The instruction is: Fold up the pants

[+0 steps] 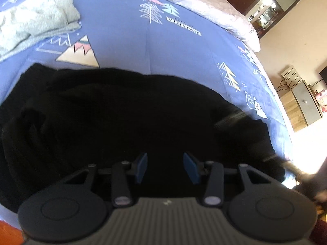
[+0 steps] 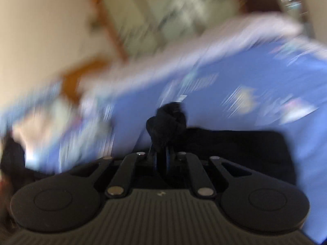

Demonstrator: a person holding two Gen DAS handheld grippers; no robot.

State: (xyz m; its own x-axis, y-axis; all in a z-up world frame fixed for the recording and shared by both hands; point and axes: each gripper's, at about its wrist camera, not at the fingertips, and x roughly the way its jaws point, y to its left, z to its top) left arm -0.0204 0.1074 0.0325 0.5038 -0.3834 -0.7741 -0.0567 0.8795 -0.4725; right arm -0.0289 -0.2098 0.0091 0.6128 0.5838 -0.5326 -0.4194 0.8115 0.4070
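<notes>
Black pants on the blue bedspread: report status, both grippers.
Right gripper shut on a bunch of the black fabric pants. Left gripper open over them, gripping nothing. Grey folded garment lies clear, apart on the blue printed bedspread.

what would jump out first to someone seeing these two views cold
The black pants sprawl dark across the near half of the blue patterned bedspread, with the left gripper open just above them. In the heavily blurred right wrist view, the right gripper is shut on a bunched wad of the black fabric. A grey garment lies at the far left.
</notes>
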